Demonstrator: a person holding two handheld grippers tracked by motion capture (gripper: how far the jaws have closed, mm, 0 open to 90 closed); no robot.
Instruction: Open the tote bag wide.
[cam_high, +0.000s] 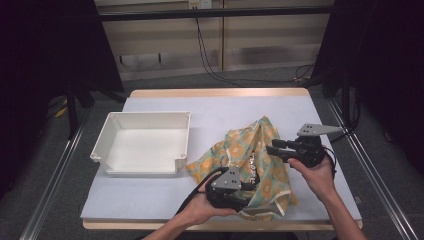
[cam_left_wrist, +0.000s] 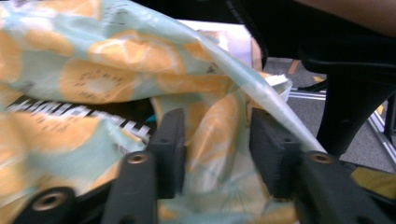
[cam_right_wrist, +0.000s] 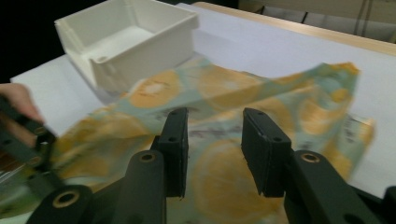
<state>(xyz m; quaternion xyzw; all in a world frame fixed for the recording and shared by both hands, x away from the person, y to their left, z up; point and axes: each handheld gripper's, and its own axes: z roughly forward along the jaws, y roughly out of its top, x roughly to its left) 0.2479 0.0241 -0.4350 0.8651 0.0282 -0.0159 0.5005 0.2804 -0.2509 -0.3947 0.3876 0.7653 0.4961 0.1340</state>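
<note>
Orange-print cloth (cam_high: 255, 160) is lying crumpled on the counter (cam_high: 165, 192), just right of the white tray (cam_high: 145, 142). Left tool (cam_high: 240, 192) is sitting released at the cloth's near edge, fabric loose between its jaws. Right tool (cam_high: 275, 146) is hovering released over the cloth's right side.

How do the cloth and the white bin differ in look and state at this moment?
The cloth is patterned with orange slices on pale green; the bin is plain white. The cloth is soft and lies crumpled in a heap; the bin is rigid and box-shaped, standing upright and empty. The cloth has the left gripper and right gripper at it; the bin stands apart, untouched. Both rest on the table.
</note>
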